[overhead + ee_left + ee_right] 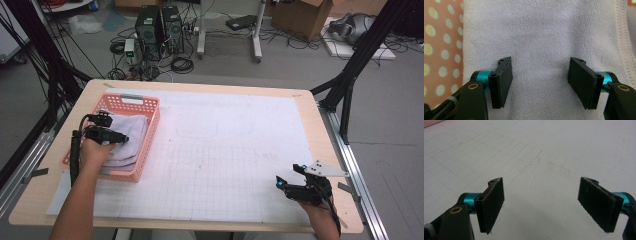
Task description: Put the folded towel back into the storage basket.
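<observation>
A pink plastic basket (131, 100) stands at the table's left and holds a stack of folded pale lilac towels (132, 142). My left gripper (122, 137) is down inside the basket over the top towel. In the left gripper view the left gripper (540, 75) is open, with flat, unpinched towel (541, 32) between its jaws and the basket's perforated wall (439, 37) at the left. My right gripper (288, 175) rests near the table's front right corner. In its own view the right gripper (541, 200) is open wide above the white grid mat (524, 152), holding nothing.
A white grid mat (225, 150) covers most of the wooden table (320, 125). Black frame posts (350, 80) stand at the table's right and left sides. Computer towers (160, 25), cables and cardboard boxes sit on the floor beyond the far edge.
</observation>
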Available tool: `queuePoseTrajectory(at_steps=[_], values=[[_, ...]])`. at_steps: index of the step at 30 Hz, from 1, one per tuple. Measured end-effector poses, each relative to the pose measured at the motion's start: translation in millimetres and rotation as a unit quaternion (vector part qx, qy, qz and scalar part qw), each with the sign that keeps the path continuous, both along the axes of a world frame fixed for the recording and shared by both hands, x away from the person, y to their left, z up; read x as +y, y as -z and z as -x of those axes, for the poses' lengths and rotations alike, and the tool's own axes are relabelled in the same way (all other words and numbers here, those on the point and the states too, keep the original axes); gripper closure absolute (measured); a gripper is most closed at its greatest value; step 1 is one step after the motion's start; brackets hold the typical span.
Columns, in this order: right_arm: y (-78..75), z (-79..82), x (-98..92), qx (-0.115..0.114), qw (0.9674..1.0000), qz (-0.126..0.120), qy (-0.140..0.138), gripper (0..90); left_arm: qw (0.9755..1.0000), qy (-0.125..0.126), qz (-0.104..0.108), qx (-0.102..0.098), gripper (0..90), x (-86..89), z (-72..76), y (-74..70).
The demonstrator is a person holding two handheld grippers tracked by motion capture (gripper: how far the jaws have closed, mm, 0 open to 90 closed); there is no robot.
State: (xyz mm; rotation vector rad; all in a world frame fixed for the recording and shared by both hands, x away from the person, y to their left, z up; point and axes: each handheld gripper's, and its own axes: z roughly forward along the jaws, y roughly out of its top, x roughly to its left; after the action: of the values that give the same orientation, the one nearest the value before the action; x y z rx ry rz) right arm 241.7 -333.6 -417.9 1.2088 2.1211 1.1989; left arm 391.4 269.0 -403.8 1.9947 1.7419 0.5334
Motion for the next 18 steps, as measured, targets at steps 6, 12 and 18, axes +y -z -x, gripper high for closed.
queuePoseTrajectory(at_steps=[6, 12, 18], values=[[-1.2, 0.3, -1.5, -0.004, 1.0, 0.0, 0.002, 20.2, 0.9974, 0.007, 0.036, -0.062, 36.0, 7.1, 10.3, -15.0], [-1.6, 0.5, -0.9, -0.007, 1.0, 0.0, 0.001, 20.2, 0.9816, 0.028, 0.089, -0.166, 36.1, 10.2, 34.8, -29.4], [-2.5, 1.4, -1.0, -0.011, 0.9999, -0.003, -0.002, 20.2, 0.9473, 0.05, 0.149, -0.279, 33.4, 6.7, 64.5, -47.0]])
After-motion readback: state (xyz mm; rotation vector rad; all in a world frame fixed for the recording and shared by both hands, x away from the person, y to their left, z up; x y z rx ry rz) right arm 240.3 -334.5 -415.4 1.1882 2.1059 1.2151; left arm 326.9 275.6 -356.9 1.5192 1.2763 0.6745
